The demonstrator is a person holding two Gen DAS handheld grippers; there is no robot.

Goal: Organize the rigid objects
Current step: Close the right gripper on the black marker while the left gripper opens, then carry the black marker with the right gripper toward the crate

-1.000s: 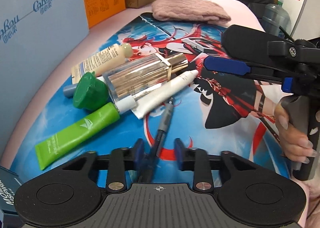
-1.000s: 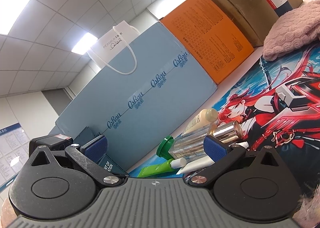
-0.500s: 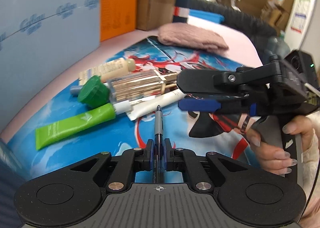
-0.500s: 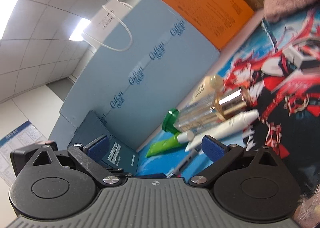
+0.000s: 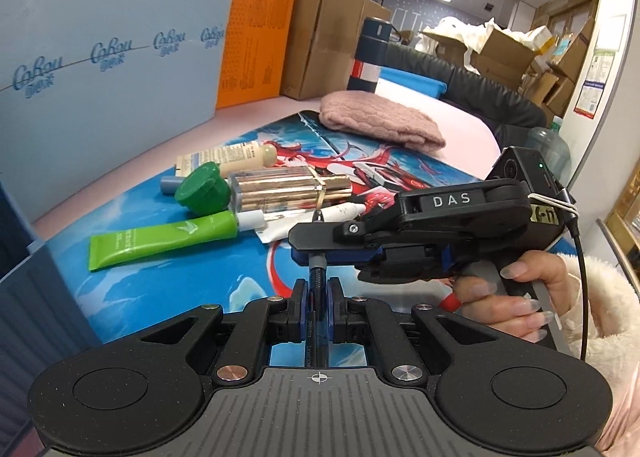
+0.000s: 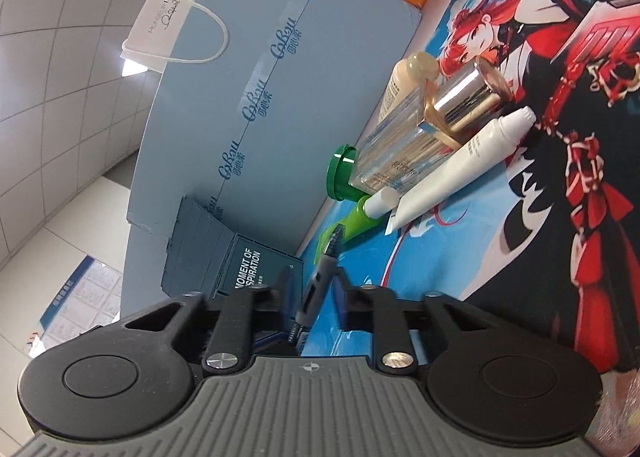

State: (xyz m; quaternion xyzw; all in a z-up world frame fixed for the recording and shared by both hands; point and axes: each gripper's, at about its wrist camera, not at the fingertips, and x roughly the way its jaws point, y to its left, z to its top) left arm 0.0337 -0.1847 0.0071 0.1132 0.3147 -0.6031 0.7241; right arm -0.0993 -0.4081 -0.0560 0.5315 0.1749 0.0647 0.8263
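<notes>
Since a second ago the left tongs (image 5: 316, 299) have pinched the pen (image 5: 316, 281) and lifted it off the surface (image 5: 248, 109). The right tongs (image 6: 314, 297) now straddle its tip, not quite closed. A handover seems underway; next, the right tongs close, the left release.

One pen (image 5: 316, 289). Two squeeze tubes lie on the desk: a green tube (image 5: 160, 241) at the near left and a white tube (image 5: 340, 213) just right of it. Two bottles lie farther back: a clear bottle with a gold cap (image 5: 288, 193) and a beige bottle (image 5: 236, 155). One green lid (image 5: 202, 193). One pink knitted cloth (image 5: 380, 123) at the far side. Two claws: the left claw (image 5: 316, 311) and the right claw (image 6: 314, 299).
</notes>
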